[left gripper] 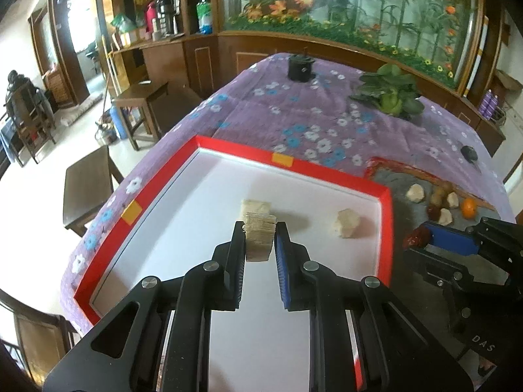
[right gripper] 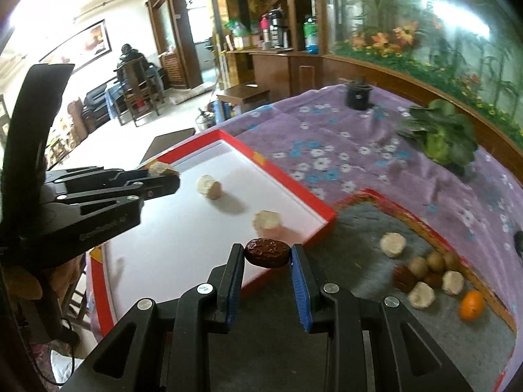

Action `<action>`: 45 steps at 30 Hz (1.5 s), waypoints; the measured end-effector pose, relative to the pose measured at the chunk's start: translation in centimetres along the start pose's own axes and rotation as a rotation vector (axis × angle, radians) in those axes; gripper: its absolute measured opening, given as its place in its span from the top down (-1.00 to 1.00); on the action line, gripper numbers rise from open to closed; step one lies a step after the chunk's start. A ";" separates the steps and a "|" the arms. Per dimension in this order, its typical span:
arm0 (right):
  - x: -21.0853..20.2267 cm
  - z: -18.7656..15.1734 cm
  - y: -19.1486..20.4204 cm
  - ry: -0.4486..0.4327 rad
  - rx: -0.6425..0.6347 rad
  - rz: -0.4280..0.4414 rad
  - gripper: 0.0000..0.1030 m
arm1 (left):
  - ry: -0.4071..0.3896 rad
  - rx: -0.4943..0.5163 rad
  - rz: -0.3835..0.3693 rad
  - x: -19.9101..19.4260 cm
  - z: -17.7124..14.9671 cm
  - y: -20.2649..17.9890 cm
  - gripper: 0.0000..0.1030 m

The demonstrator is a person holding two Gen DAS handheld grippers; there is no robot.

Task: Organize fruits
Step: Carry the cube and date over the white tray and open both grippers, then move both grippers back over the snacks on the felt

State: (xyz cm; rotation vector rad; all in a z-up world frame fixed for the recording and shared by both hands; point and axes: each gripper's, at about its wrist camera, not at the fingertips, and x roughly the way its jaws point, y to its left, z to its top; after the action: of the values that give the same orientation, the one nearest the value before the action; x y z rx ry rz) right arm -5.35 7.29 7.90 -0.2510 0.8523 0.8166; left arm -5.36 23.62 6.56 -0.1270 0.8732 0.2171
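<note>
My left gripper [left gripper: 260, 228] is shut on a pale beige fruit chunk [left gripper: 259, 245] above the white floor of a red-rimmed tray [left gripper: 327, 168]. Two more pale chunks [left gripper: 255, 208] [left gripper: 346, 223] lie in the tray. In the right wrist view my right gripper [right gripper: 267, 255] is shut on a wrinkled dark red date [right gripper: 267, 252], over the tray's near right rim [right gripper: 294, 192]. That date [left gripper: 416, 236] also shows at the right of the left wrist view. On a grey mat [right gripper: 359, 228] to the right lie pale chunks, brown round fruits and an orange [right gripper: 470, 305].
The tray and mat rest on a purple flowered cloth [left gripper: 294, 111]. A leafy green vegetable [left gripper: 389, 93] and a black pot [left gripper: 300, 67] stand farther back. The table edge drops off at the left, with wooden stools [left gripper: 88, 186] on the floor below. A person sits far off [right gripper: 130, 58].
</note>
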 end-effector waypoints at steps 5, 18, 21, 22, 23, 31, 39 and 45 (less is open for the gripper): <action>2.2 0.2 0.7 0.038 -0.008 0.028 0.46 | 0.031 -0.018 0.000 1.3 -0.6 0.9 0.68; 6.1 0.5 2.1 0.115 -0.046 0.029 0.46 | 0.066 -0.031 0.006 3.1 -0.9 1.3 0.68; 6.5 0.4 2.2 0.121 -0.045 0.029 0.46 | 0.064 -0.028 0.019 3.3 -0.9 1.2 0.68; 6.6 0.4 2.2 0.122 -0.042 0.029 0.46 | 0.065 -0.028 0.023 3.3 -0.9 1.2 0.68; 6.7 0.4 2.2 0.117 -0.040 0.021 0.46 | 0.066 -0.029 0.027 3.4 -0.9 1.1 0.68; 6.2 0.2 2.2 0.094 -0.017 0.039 0.23 | 0.089 -0.063 0.041 3.8 -0.9 1.6 0.47; 3.6 0.0 1.7 0.053 0.002 0.029 0.22 | 0.042 -0.049 0.058 2.1 -0.8 0.7 0.13; 1.1 -0.7 0.2 0.016 0.033 -0.003 0.19 | 0.021 -0.022 0.030 0.8 -0.8 -1.2 0.13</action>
State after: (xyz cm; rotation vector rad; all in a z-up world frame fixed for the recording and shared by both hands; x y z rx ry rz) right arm -5.51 7.66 6.67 -0.2299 0.8801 0.7980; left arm -5.15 22.36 5.48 -0.1365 0.8946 0.2542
